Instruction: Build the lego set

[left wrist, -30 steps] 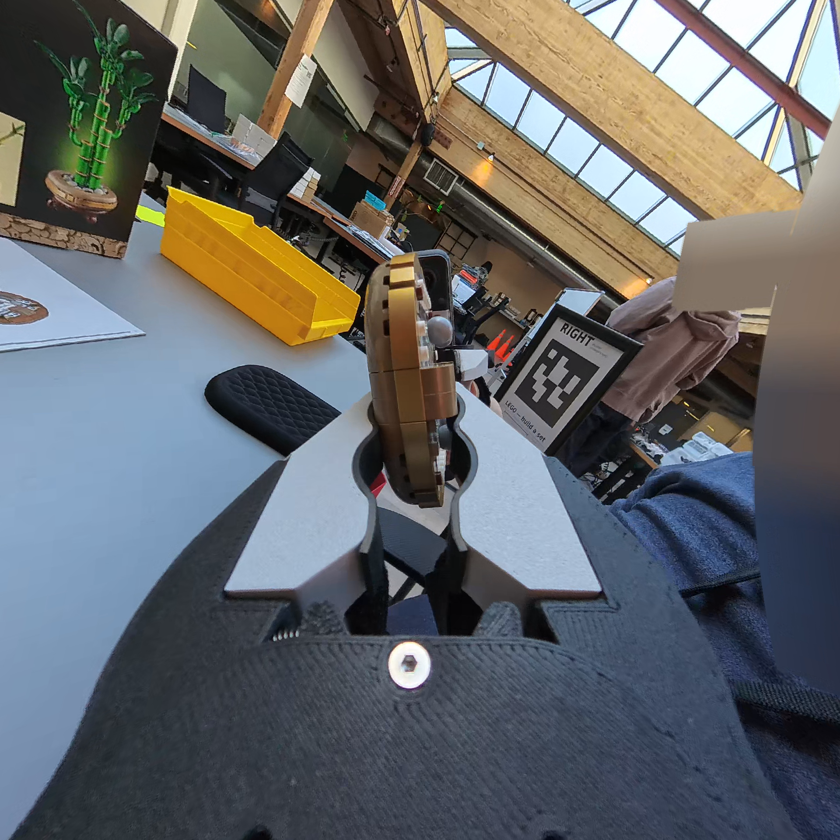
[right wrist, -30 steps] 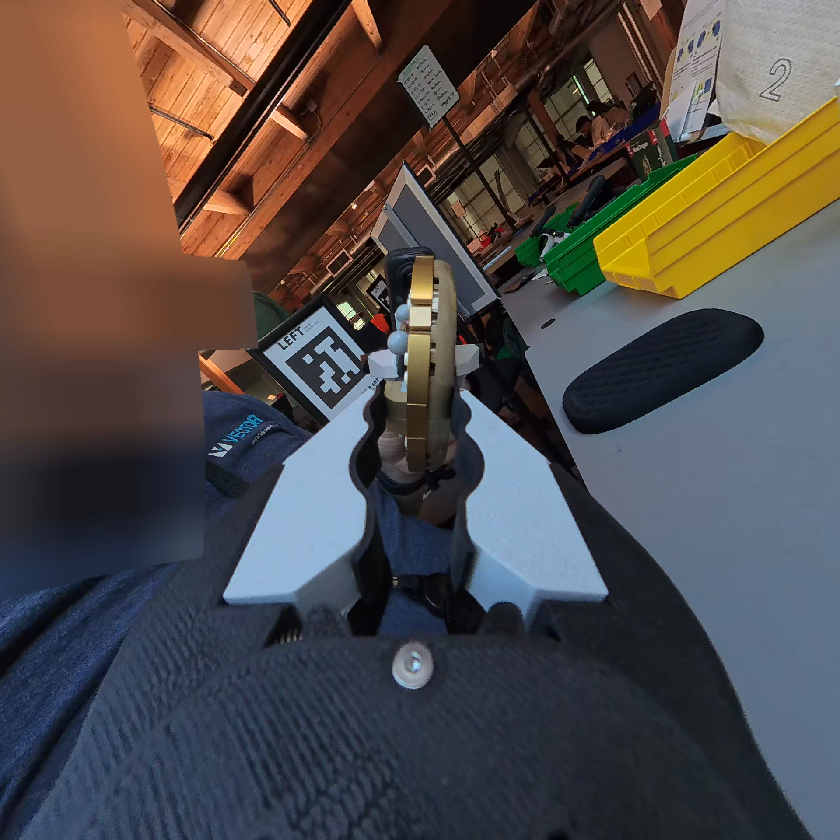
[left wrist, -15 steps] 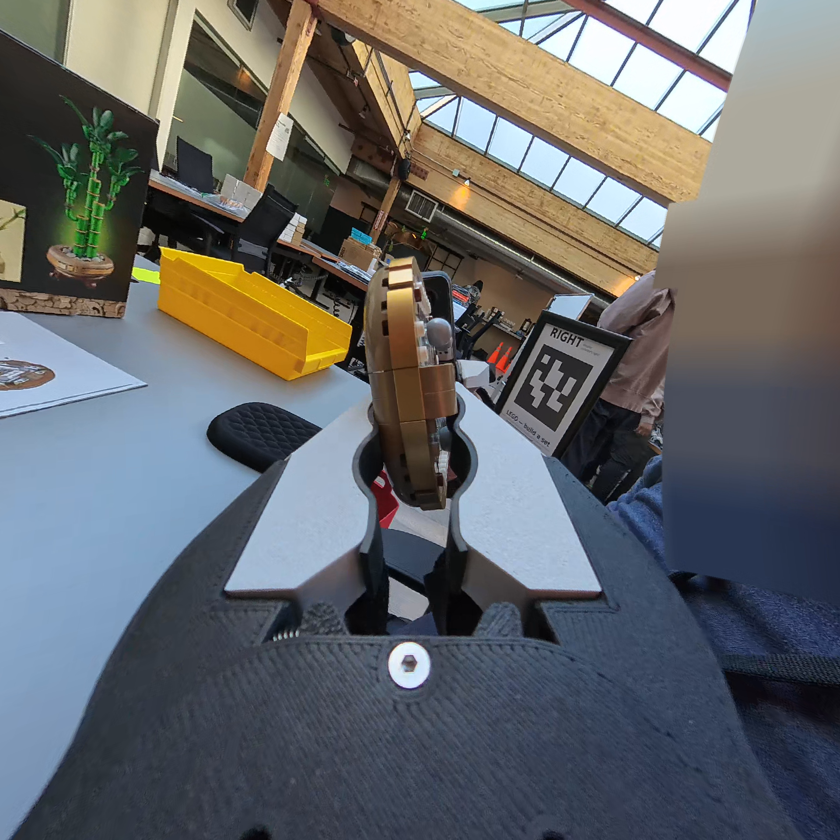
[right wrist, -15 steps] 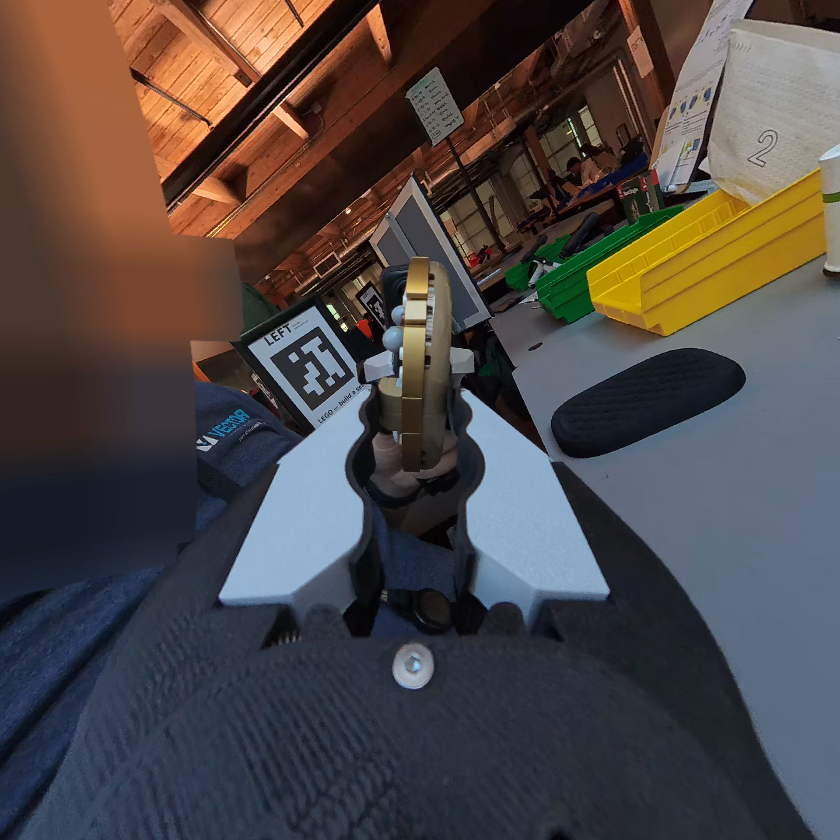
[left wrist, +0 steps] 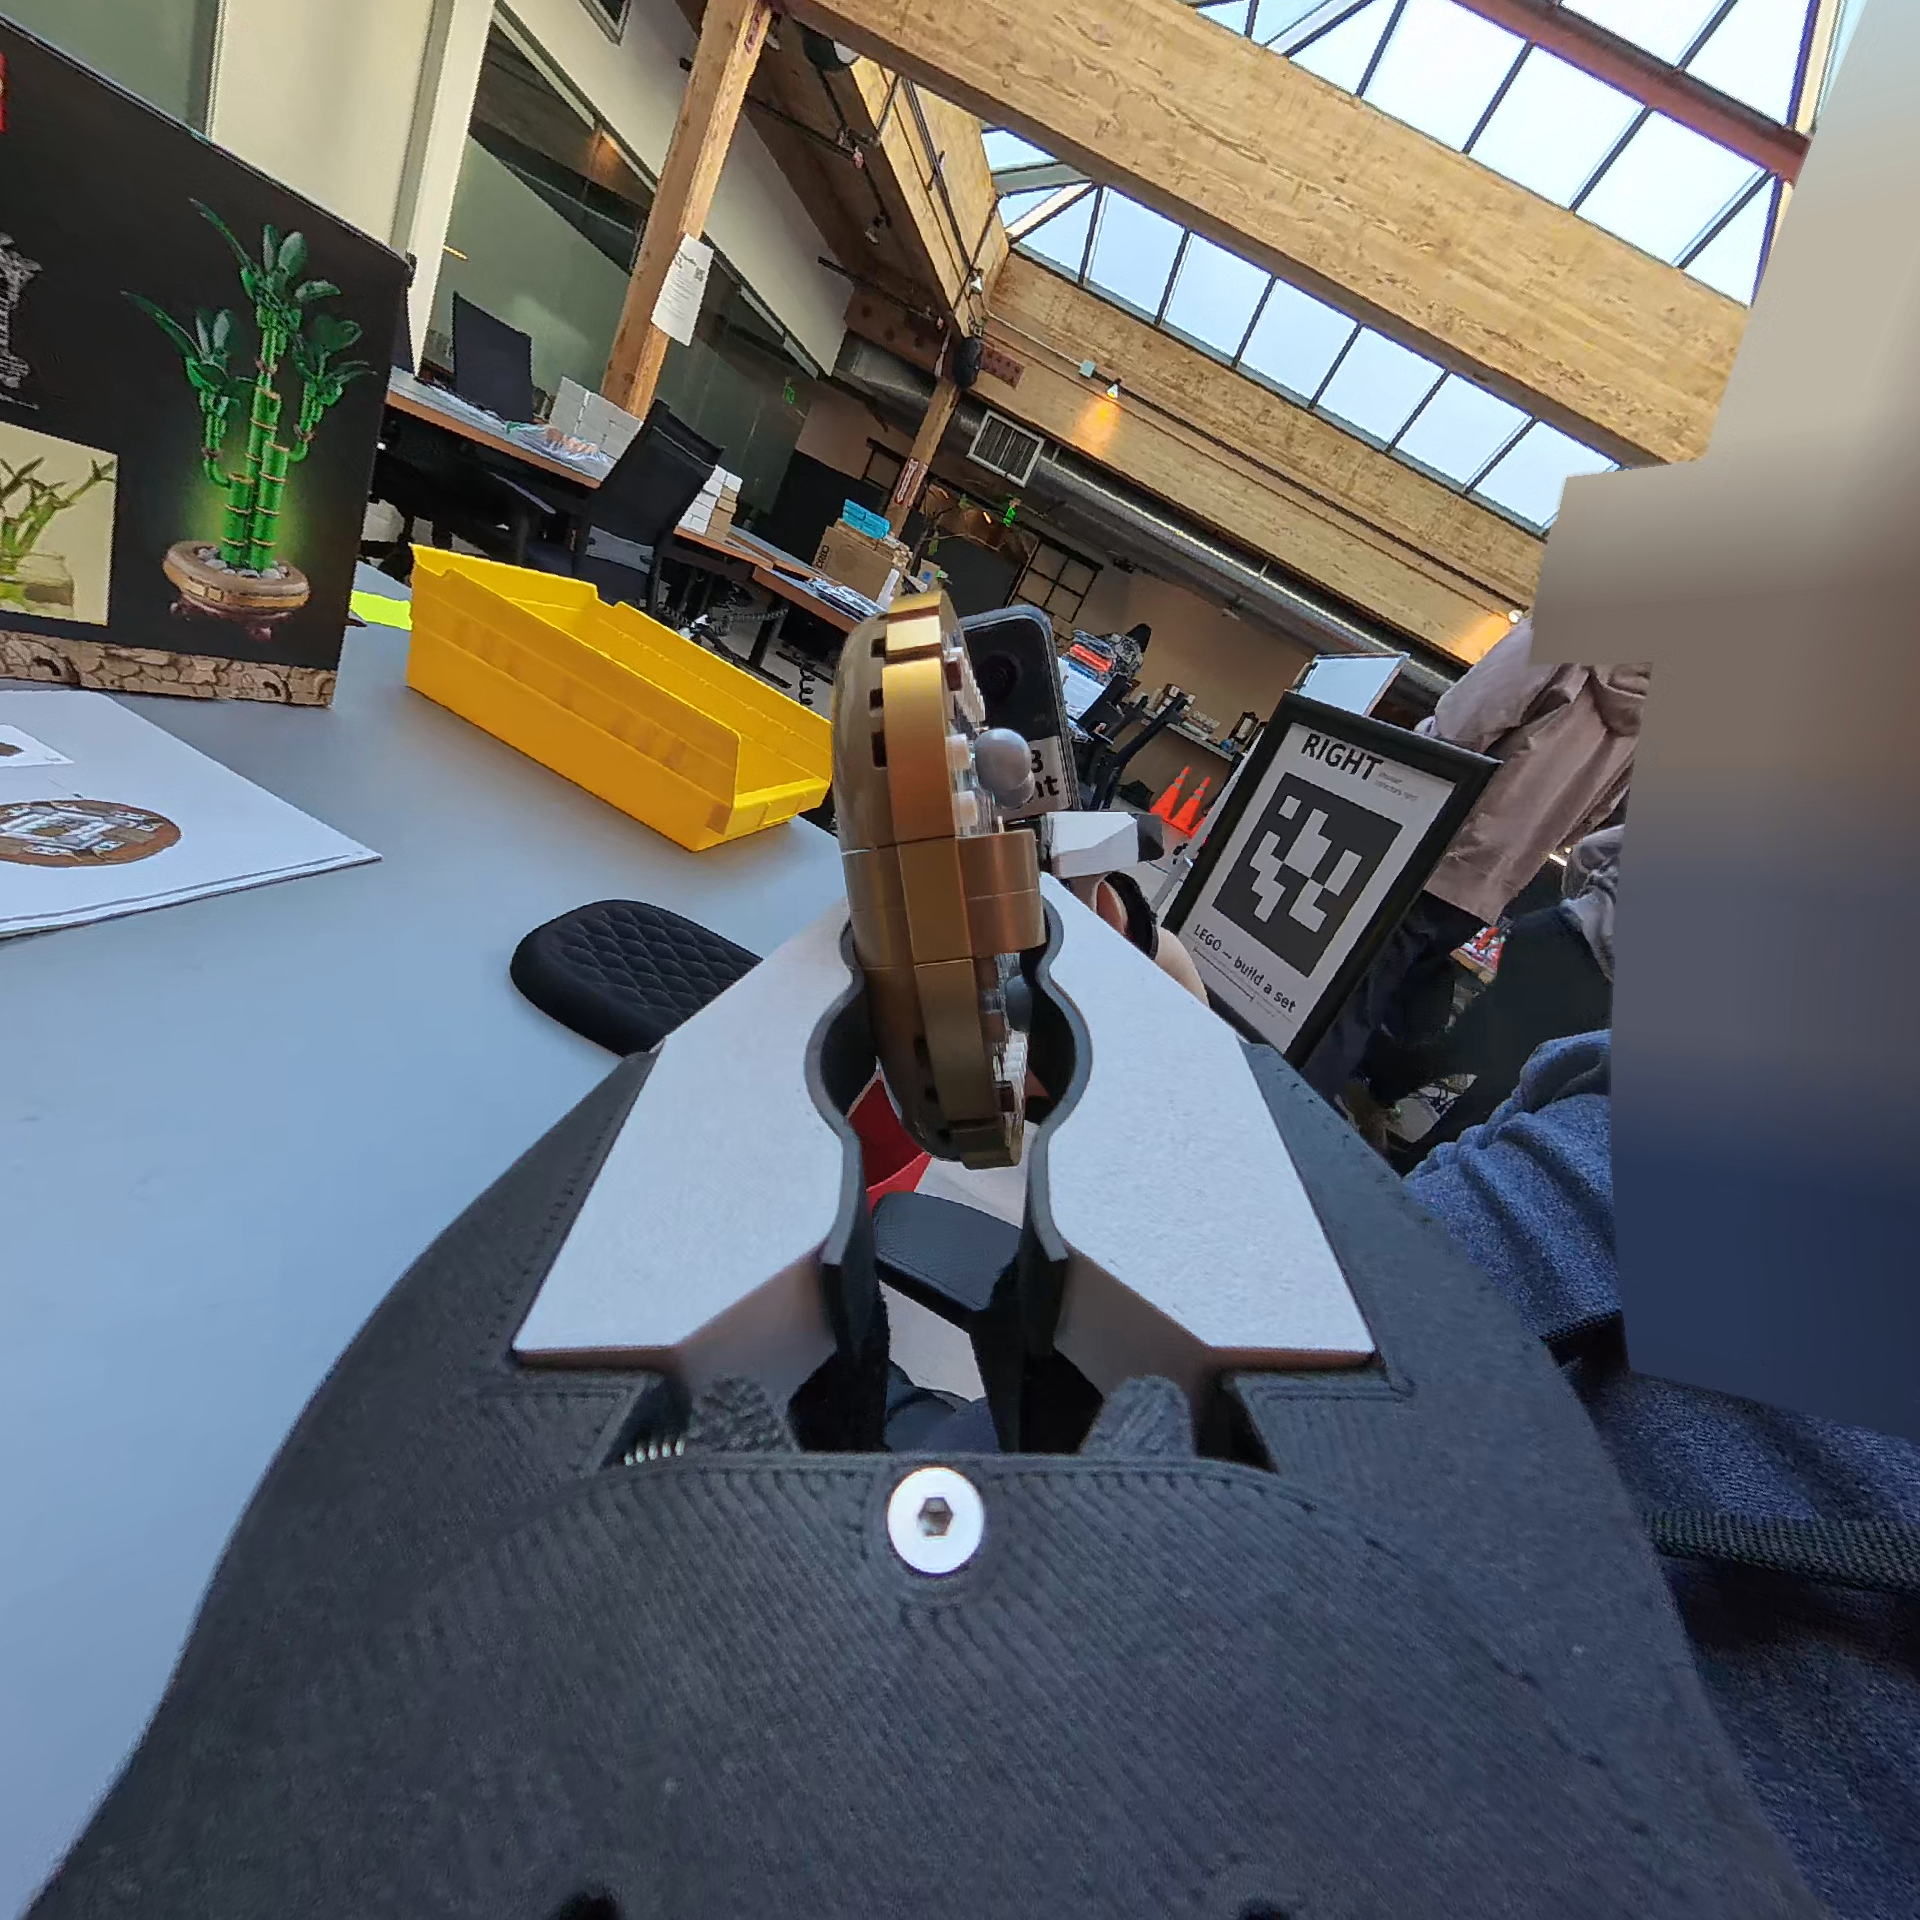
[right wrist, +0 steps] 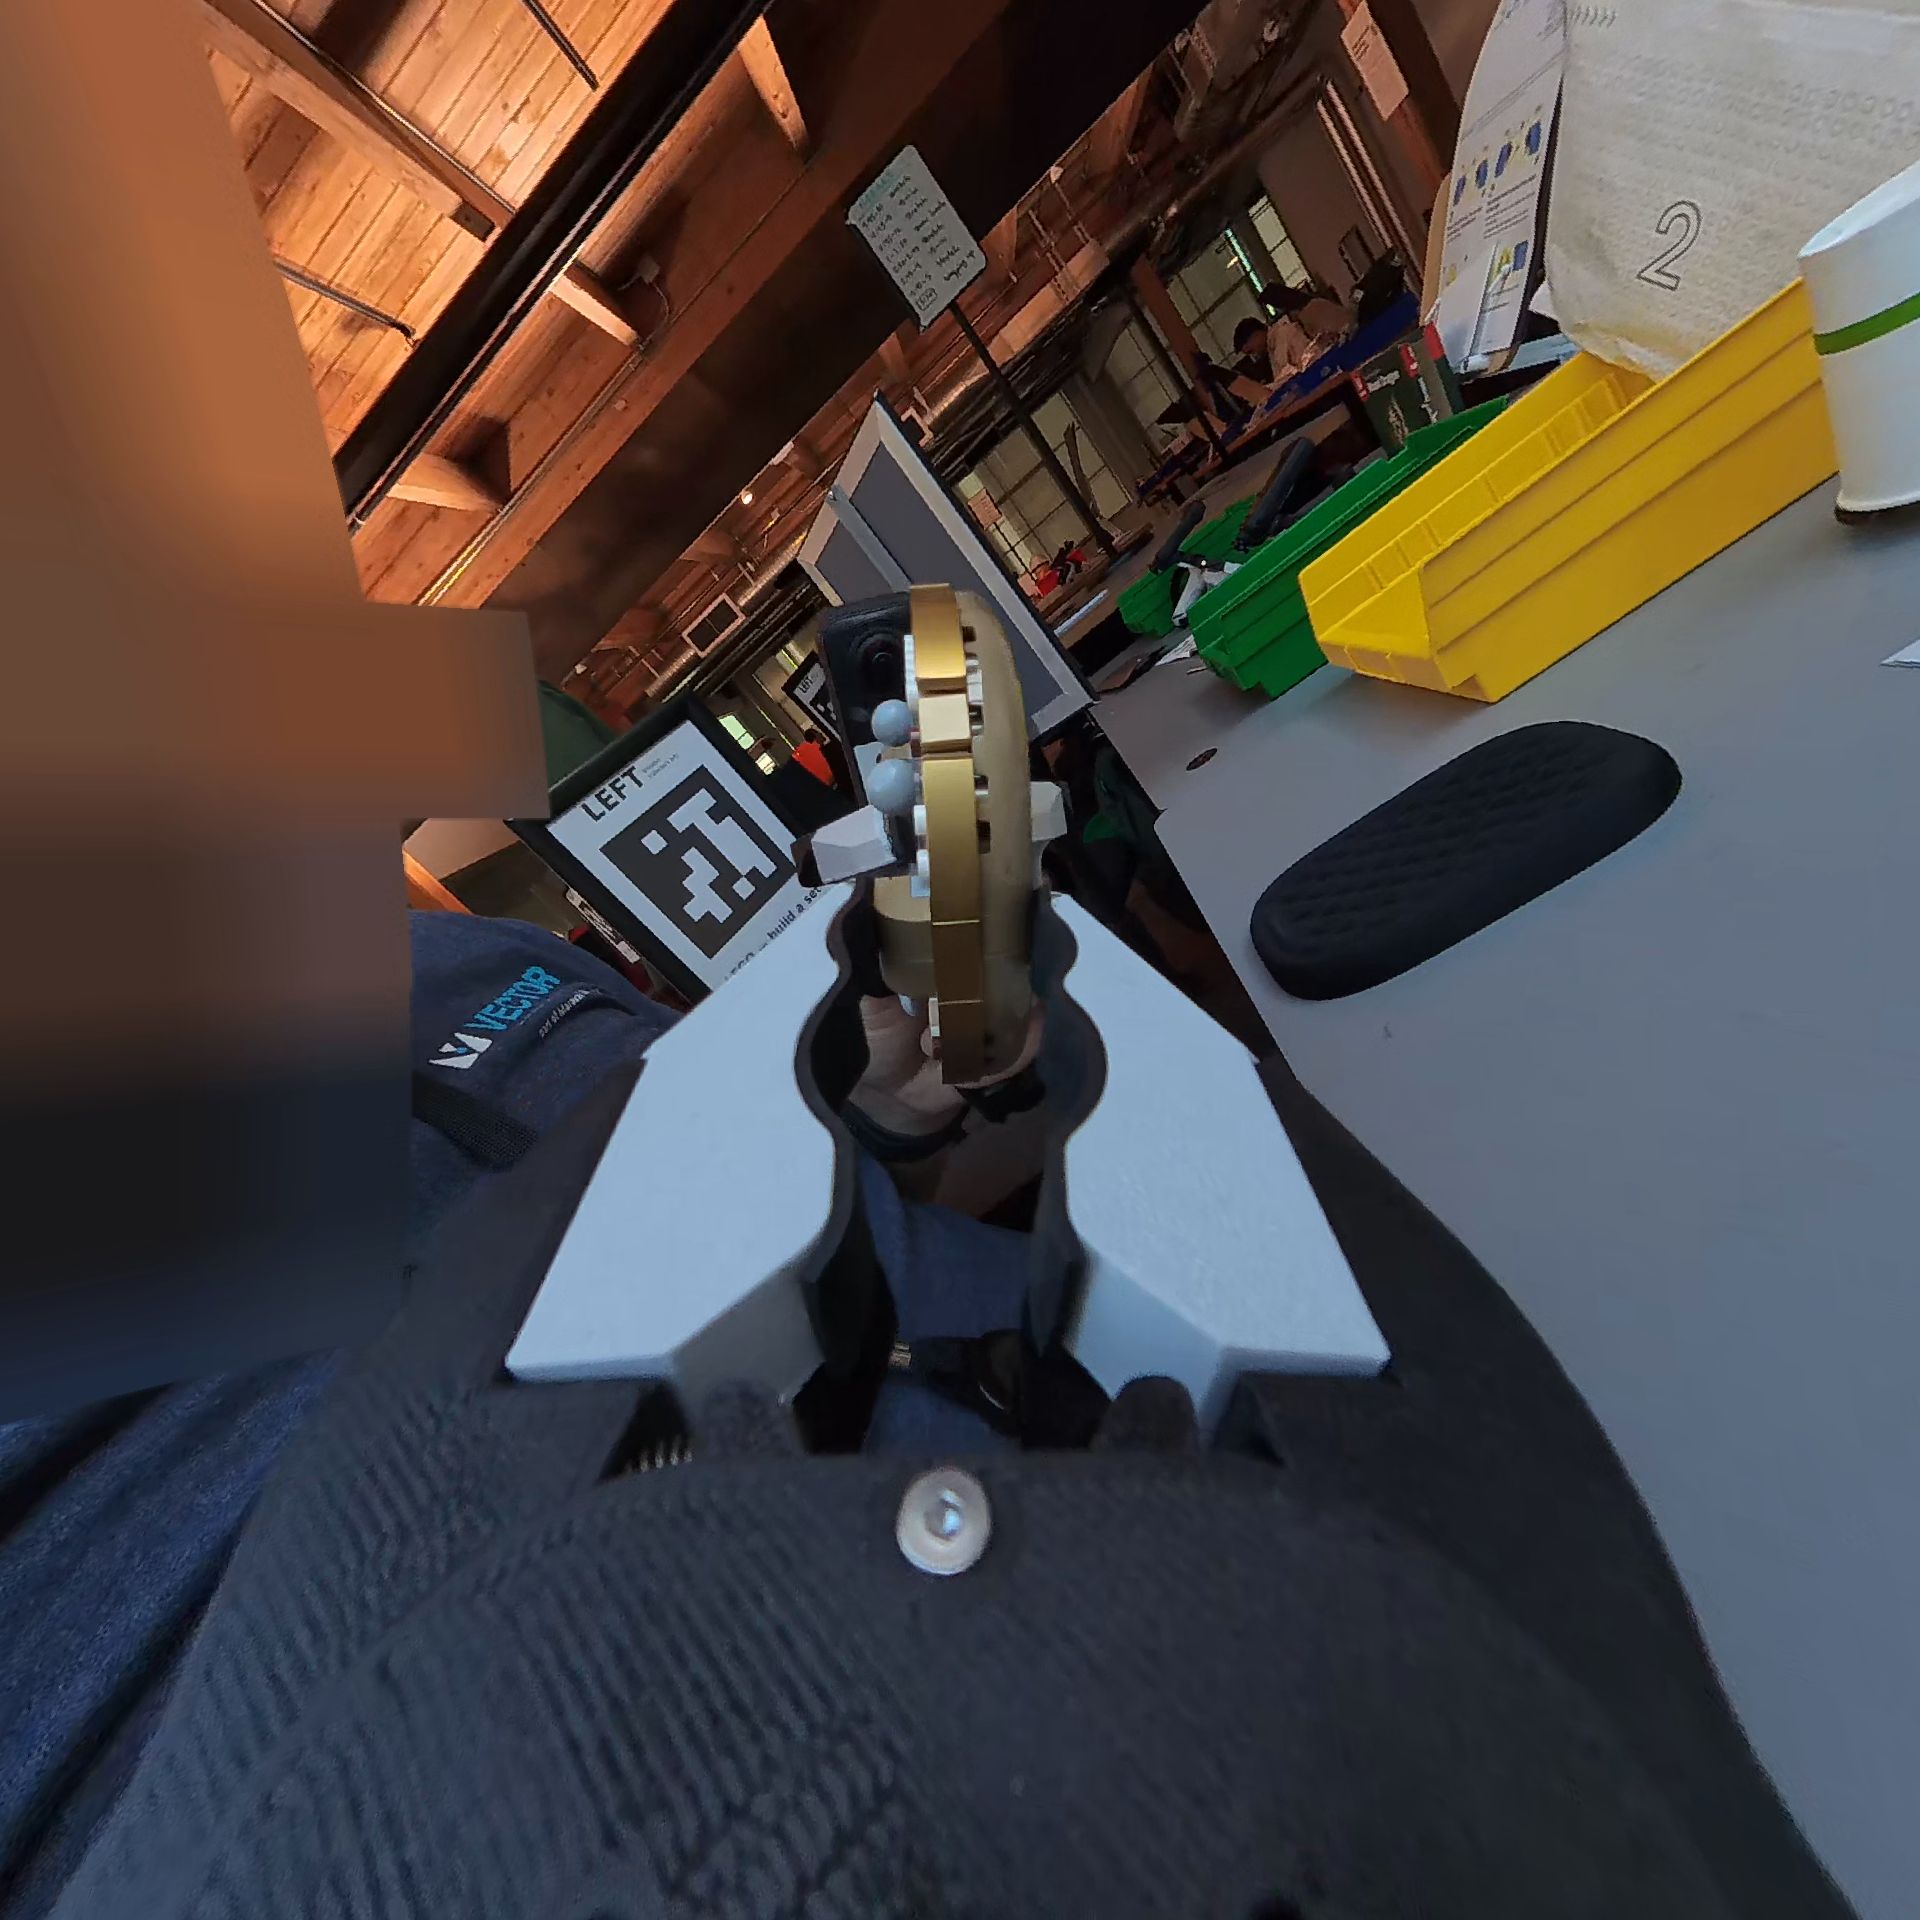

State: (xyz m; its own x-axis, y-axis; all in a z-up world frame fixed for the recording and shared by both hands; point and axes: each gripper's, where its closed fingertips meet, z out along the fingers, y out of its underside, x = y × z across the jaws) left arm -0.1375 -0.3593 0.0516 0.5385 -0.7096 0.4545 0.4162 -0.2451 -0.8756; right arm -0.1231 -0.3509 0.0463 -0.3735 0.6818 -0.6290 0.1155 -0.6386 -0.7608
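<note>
A round gold and brown lego disc (left wrist: 925, 883) with grey ball studs is held edge-on in the air beside the grey table (left wrist: 208, 1143). My left gripper (left wrist: 945, 935) is shut on its lower rim. My right gripper (right wrist: 951, 935) is shut on the same disc (right wrist: 961, 831) from the opposite side. The right gripper's white fingertip (left wrist: 1091, 842) shows behind the disc in the left wrist view. The left gripper's fingertip (right wrist: 847, 842) shows in the right wrist view. The disc's far face is mostly hidden.
A yellow bin (left wrist: 613, 696), a black wrist rest (left wrist: 623, 966), the set's box (left wrist: 187, 416) and an instruction sheet (left wrist: 156, 831) lie on the table. The right wrist view shows a yellow bin (right wrist: 1558, 540), green bins (right wrist: 1268, 613), a paper cup (right wrist: 1870, 343) and the person's blue sleeve. Only a small space, under 4 cm, lies between the two pairs of fingers.
Both grippers have kept hold of the disc. The pair has tilted and swung so that more of the table and its bins shows, and the disc has turned slightly.
</note>
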